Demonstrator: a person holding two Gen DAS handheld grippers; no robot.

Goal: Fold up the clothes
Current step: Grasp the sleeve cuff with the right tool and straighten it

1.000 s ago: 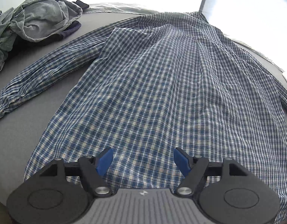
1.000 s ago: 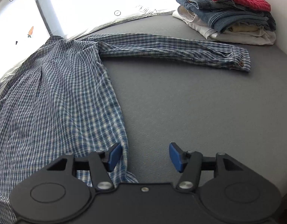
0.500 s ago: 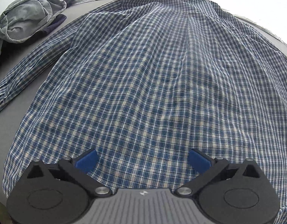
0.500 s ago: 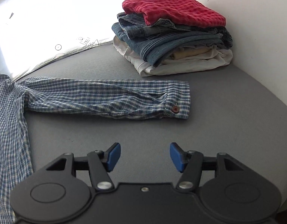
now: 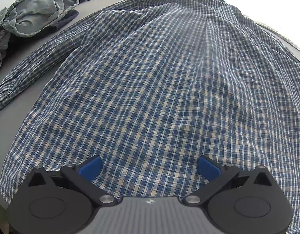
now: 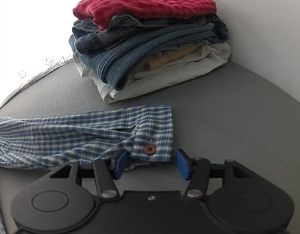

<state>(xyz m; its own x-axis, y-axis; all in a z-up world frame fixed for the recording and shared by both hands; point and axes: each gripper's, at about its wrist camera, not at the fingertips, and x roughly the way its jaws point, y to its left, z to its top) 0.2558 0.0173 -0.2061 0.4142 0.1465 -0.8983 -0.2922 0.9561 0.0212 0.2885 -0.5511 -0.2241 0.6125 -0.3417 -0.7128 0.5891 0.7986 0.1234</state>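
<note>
From the left wrist, the left claw (image 5: pixel 149 164) hangs over the near hem of the plaid shirt (image 5: pixel 159 81), its blue pads (image 5: pixel 90 167) spread as wide as they go with nothing pinched between them; the cloth lies under the gap. The shirt is spread back-up on the grey worktop (image 5: pixel 5 124), filling most of it from the near edge to the bright far edge. It is a blue, white and tan check, with soft ripples and a pleat down the back. One sleeve runs out toward the left edge, and beyond it, in the far left corner, sits a crumpled heap of grey clothes (image 5: pixel 38 13)

From the right wrist, the right claw (image 6: pixel 151 162) stands half open at the cuff (image 6: pixel 153 132) of the shirt's other sleeve (image 6: pixel 72 132). The cuff's near edge sits in the gap between the two pads (image 6: pixel 120 162), and they do not press on it. The cuff is flat, with a brown button (image 6: pixel 149 149) facing up, while the sleeve behind it is wrinkled. In the far right corner, by the white wall (image 6: pixel 267 19), stands a folded stack (image 6: pixel 150 44) with a red check piece on top, denim under it, and pale cloth at the bottom
</note>
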